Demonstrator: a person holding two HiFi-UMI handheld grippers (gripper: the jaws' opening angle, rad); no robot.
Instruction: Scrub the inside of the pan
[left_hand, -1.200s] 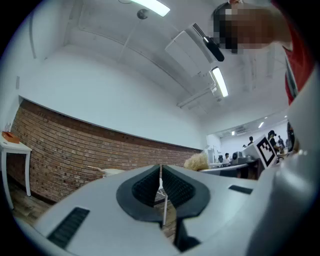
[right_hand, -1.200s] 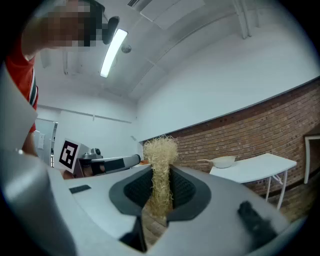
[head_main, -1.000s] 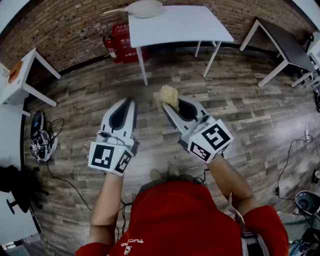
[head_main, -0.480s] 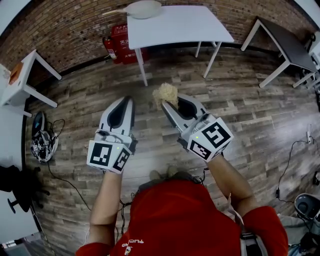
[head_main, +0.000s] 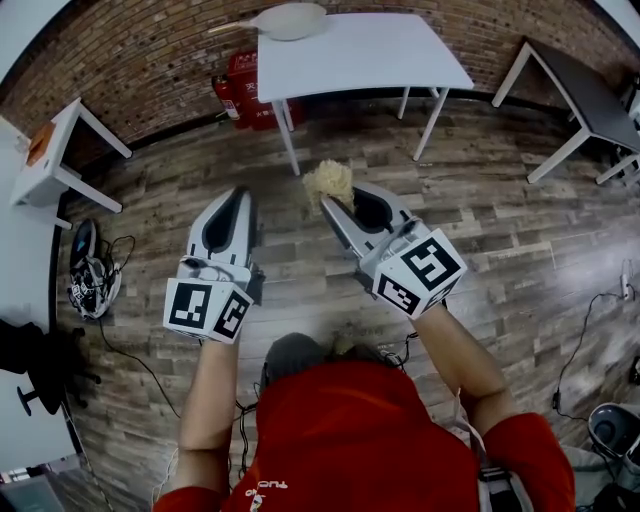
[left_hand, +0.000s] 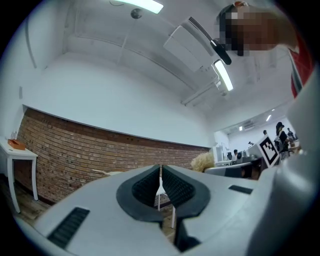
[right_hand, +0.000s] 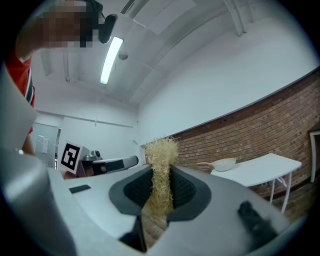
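A pale pan (head_main: 290, 19) with a long handle lies on the far left corner of a white table (head_main: 370, 50); in the right gripper view the pan (right_hand: 223, 163) shows small against the brick wall. My right gripper (head_main: 333, 197) is shut on a straw-coloured scrubber (head_main: 328, 181), whose fibres (right_hand: 160, 175) stick out above the jaws. My left gripper (head_main: 238, 195) is shut with nothing in it, level with the right one and to its left. Both are held well short of the table, over the wooden floor.
A second white table (head_main: 45, 160) stands at the left and a dark table (head_main: 580, 95) at the right. Red fire extinguishers (head_main: 235, 85) lean on the brick wall behind the table's legs. Cables and a bag (head_main: 85, 280) lie on the floor at the left.
Both grippers have drifted a little forward towards the white table, and the view has shifted with the person. The scrubber stays clamped in the right gripper.
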